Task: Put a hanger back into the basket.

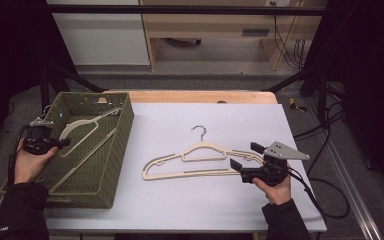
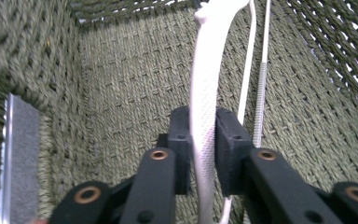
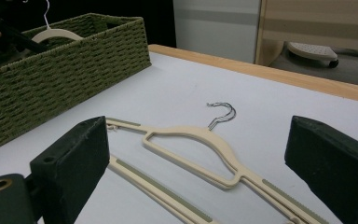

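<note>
The left gripper (image 1: 60,143) hangs over the near left wall of the green woven basket (image 1: 121,145), the hand beneath it, jaws pointing into the basket. Its own view shows the pads on either side of the arm of a cream hanger (image 2: 205,107), slightly slack and hardly pressing. That hanger leans inside the basket. The right gripper (image 1: 240,157) rests low on the table (image 1: 180,200), jaws spread wide around nothing. It points at a second hanger (image 1: 200,160), which lies flat on the white tabletop with its hook pointing away.
</note>
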Action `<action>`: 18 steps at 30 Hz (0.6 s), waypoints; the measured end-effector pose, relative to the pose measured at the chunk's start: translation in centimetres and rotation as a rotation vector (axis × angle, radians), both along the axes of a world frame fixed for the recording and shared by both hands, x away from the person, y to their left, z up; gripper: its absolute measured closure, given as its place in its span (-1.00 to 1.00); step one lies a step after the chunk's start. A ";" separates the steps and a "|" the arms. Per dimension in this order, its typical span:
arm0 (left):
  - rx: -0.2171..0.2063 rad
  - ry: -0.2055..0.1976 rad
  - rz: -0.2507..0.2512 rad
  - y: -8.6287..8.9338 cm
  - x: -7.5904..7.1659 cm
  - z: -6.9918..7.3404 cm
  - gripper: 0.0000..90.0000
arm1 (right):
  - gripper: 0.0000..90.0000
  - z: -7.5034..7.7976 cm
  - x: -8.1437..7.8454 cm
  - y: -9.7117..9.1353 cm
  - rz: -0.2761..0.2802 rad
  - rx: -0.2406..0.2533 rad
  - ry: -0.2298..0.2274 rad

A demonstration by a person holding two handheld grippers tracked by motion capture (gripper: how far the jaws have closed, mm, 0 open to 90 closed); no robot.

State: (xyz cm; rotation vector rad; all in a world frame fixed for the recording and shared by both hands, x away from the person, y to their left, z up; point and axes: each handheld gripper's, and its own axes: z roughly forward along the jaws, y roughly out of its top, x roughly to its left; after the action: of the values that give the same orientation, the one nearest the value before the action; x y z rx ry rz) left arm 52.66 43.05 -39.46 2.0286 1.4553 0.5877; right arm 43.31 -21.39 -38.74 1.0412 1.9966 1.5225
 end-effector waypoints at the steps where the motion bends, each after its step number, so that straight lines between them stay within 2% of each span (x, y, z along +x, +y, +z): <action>1: -0.003 0.007 0.007 0.1 0.1 -0.1 0.63 | -0.84 0.0 0.0 0.0 -0.002 0.001 -0.002; 5: -0.033 0.034 0.036 0.2 0.3 -0.4 0.53 | -0.84 0.0 0.0 0.0 0.000 0.000 -0.001; 12: -0.020 0.069 0.043 0.5 0.2 -0.6 0.25 | -0.84 0.0 0.0 0.0 0.000 0.001 0.000; 13: -0.030 0.064 0.050 0.5 0.2 -0.7 0.23 | -0.84 0.0 0.0 0.0 0.001 0.001 0.000; 18: -0.024 0.062 0.068 0.5 0.1 -0.7 0.12 | -0.84 0.0 0.0 0.0 0.001 0.000 -0.004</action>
State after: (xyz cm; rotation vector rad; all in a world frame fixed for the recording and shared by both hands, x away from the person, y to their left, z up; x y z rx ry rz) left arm 52.74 43.57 -40.17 2.0014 1.5655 0.5374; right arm 43.29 -21.37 -38.73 1.0366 1.9948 1.5243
